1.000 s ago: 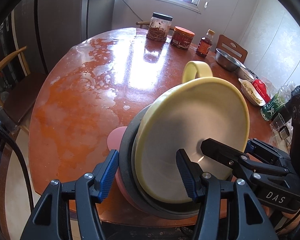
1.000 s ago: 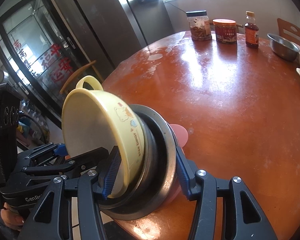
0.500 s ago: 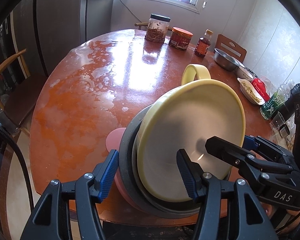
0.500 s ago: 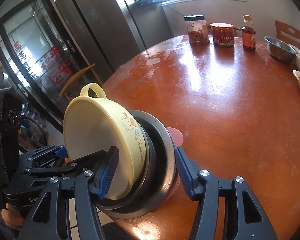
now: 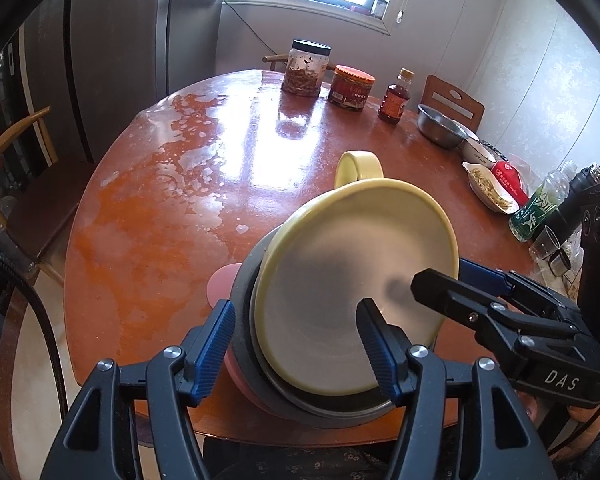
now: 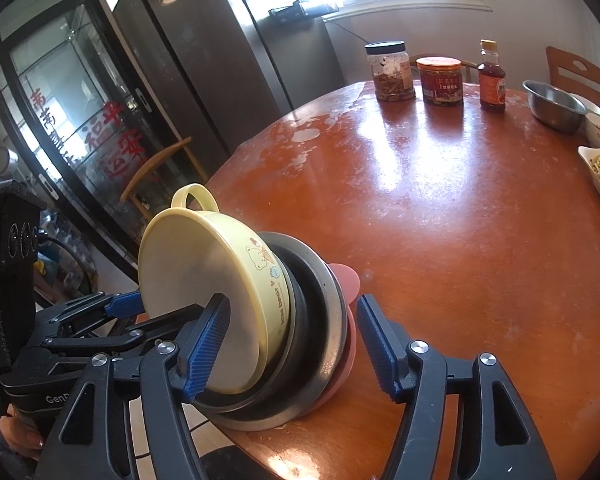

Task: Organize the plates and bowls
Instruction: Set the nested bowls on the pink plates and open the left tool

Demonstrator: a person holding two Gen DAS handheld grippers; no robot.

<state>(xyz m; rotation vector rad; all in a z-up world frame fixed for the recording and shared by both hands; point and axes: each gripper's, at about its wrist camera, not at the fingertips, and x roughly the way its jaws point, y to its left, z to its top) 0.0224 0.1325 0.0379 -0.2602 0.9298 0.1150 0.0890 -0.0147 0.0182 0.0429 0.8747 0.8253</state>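
Stacked bowls, a yellow handled bowl (image 5: 360,300) nested in a dark metal bowl (image 6: 320,320) over a pink dish (image 5: 220,284), sit tilted at the round table's (image 5: 160,220) six-o'clock edge. Both the left gripper (image 5: 296,344) and the right gripper (image 6: 288,344) straddle the stack, jaws just widening; pad contact seems lost, though it's unclear.

Nested stack of three: one yellow bowl (image 5: 360,300), one steel bowl (image 6: 320,320), one pink bowl (image 5: 220,284). Elsewhere on one table (image 5: 160,220): two jars (image 5: 308,68), one sauce bottle (image 5: 396,98), one loose steel bowl (image 5: 440,126), one green bottle (image 5: 540,208).
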